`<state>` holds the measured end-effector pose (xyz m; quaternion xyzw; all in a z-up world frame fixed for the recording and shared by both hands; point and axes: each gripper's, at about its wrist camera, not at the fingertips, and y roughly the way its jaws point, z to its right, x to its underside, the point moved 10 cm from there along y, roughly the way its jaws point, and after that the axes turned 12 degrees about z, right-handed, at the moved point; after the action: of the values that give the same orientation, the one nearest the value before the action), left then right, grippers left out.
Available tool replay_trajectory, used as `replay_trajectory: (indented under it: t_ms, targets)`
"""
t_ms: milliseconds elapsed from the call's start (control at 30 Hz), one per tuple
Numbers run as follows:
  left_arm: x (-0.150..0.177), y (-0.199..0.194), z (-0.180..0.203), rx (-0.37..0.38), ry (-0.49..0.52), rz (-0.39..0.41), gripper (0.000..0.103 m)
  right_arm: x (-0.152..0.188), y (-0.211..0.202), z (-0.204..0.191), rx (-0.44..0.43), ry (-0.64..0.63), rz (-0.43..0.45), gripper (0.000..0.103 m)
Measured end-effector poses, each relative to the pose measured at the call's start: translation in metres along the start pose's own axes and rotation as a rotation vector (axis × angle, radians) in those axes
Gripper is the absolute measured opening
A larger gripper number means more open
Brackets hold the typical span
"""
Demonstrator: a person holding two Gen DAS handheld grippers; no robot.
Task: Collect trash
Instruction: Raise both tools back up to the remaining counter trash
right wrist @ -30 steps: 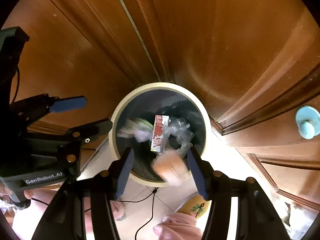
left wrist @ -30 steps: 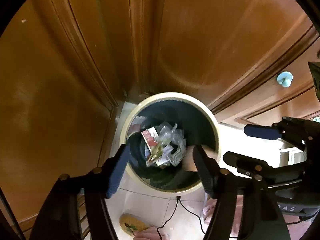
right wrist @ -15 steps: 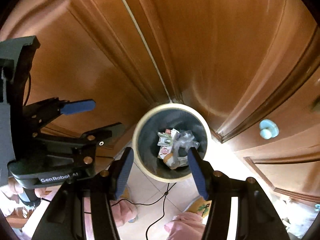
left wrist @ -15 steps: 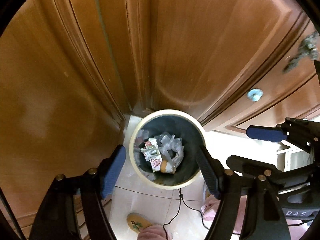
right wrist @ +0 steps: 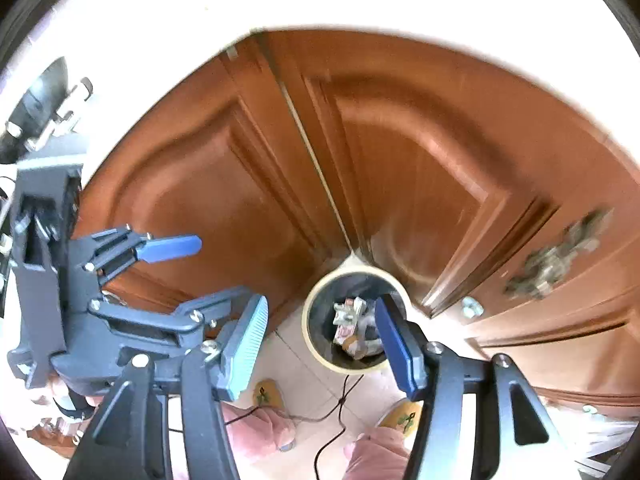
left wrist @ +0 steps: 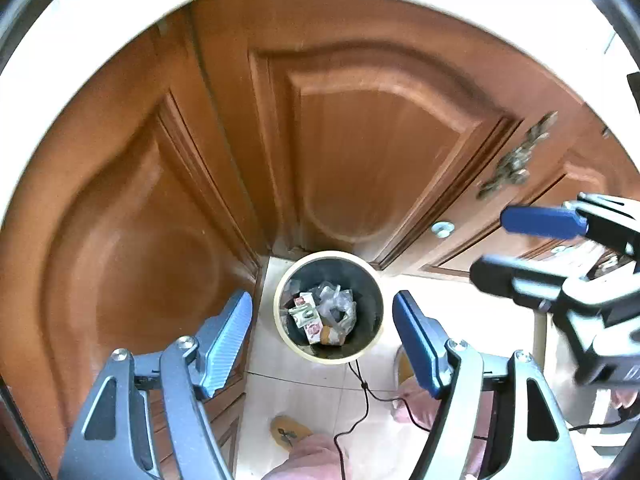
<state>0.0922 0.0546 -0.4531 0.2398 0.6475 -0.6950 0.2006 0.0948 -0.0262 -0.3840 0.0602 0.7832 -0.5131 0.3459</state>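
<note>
A round trash bin with a cream rim (left wrist: 280, 328) stands on the tiled floor in a corner of wooden doors; it also shows in the right wrist view (right wrist: 310, 336). Inside lie crumpled clear plastic (left wrist: 336, 304), red-and-white wrappers (left wrist: 310, 326) and a tan paper piece (left wrist: 330, 334). My left gripper (left wrist: 322, 330) is open and empty, high above the bin. My right gripper (right wrist: 320, 338) is open and empty, also high above it. The right gripper shows at the right edge of the left wrist view (left wrist: 520, 248), and the left gripper shows at the left of the right wrist view (right wrist: 208, 268).
Wooden cabinet doors (left wrist: 380, 152) rise behind the bin, with an ornate metal handle (left wrist: 516, 160) and a round pale knob (left wrist: 442, 229). A black cable (left wrist: 360, 396) runs across the floor tiles. The person's slippers (right wrist: 266, 394) and pink trouser legs (right wrist: 264, 428) are below.
Both grippers have risen well away from the bin, which now looks much smaller. The tan piece that was falling a second ago lies in the bin. A white countertop edge has come into view.
</note>
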Motion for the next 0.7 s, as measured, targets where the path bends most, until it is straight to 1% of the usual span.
replay_trajectory:
  t_ms: [133,233,367,533,600,633,667,700]
  targets:
    - [-0.031,-0.036,0.009,0.015,-0.003,0.021,0.071,-0.038,-0.045,-0.006,-0.001,0.001,0.054,0.056]
    - [-0.061,-0.065,0.019,0.024,0.011,0.049,0.071,-0.062,-0.074,-0.004,-0.007,0.018,0.091,0.056]
    - [-0.108,-0.098,0.033,0.035,0.040,0.099,0.071,-0.101,-0.112,0.001,0.009,0.017,0.145,0.056]
    - [-0.172,-0.128,0.047,0.052,0.058,0.153,0.072,-0.145,-0.149,0.017,0.036,0.015,0.193,0.056]
    - [-0.200,-0.138,0.054,0.058,0.071,0.177,0.078,-0.165,-0.163,0.024,0.053,-0.003,0.224,0.056]
    - [-0.209,-0.140,0.057,0.055,0.077,0.188,0.084,-0.175,-0.169,0.027,0.062,-0.013,0.239,0.056]
    - [-0.222,-0.144,0.059,0.045,0.086,0.205,0.089,-0.184,-0.176,0.032,0.072,-0.022,0.254,0.056]
    - [-0.236,-0.147,0.062,0.035,0.096,0.222,0.090,-0.192,-0.180,0.035,0.075,-0.027,0.266,0.056]
